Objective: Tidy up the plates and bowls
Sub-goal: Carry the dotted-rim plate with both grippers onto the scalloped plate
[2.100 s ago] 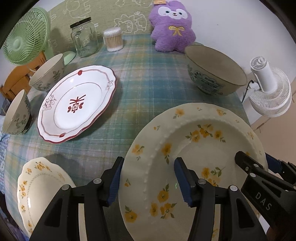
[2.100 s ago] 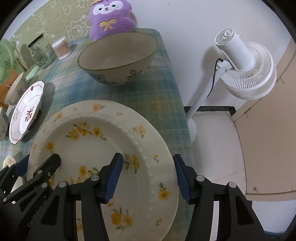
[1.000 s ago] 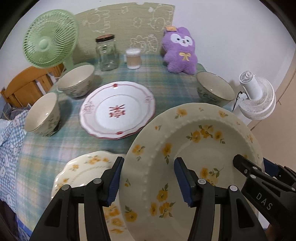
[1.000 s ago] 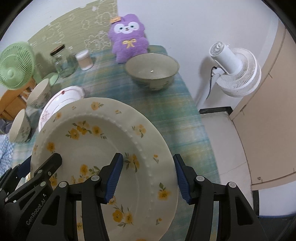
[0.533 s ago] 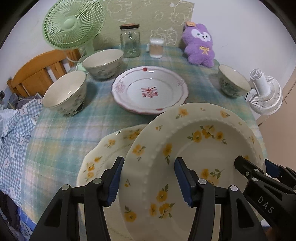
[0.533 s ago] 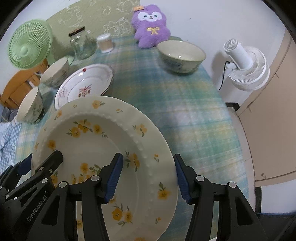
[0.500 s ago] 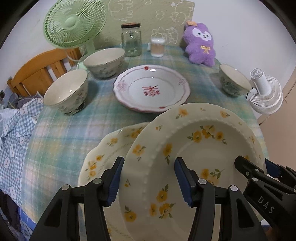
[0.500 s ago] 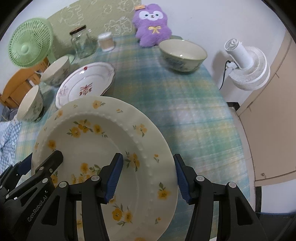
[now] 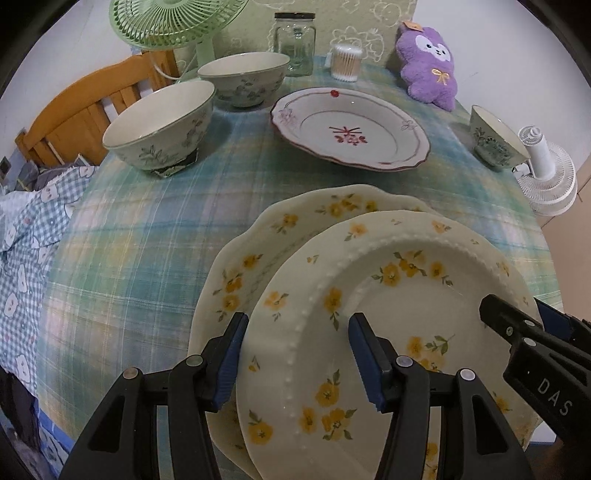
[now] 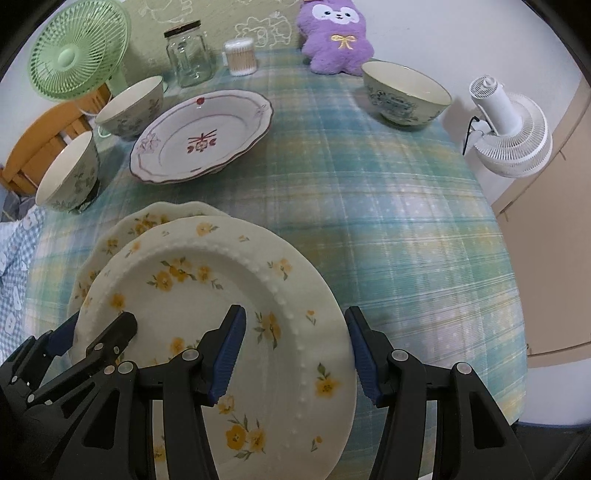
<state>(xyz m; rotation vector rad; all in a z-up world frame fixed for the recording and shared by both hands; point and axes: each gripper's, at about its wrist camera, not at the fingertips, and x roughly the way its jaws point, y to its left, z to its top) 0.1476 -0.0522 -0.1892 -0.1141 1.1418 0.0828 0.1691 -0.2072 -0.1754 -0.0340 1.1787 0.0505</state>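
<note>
China plate (image 9: pixel 388 295) is hard, slippery, breakable; left tool (image 9: pixel 295 354) and right tool (image 10: pixel 291 347) clamp opposite rims.

On the counter (image 9: pixel 147 236), the beaded plate (image 9: pixel 388 332) sits over the scalloped plate (image 9: pixel 266 236) at the near edge, covering its right part, with the left gripper (image 9: pixel 295 354) straddling the beaded plate's left rim and the right gripper (image 10: pixel 293 350) its right rim. Behind them lies the deep plate (image 9: pixel 351 129), with two bowls (image 9: pixel 162 125) to its left and a third bowl (image 9: pixel 495 140) to its right. Along the far edge stand the fan (image 9: pixel 173 22), jar (image 9: pixel 295 44), swab box (image 9: pixel 345 62) and plush toy (image 9: pixel 430 70).
</note>
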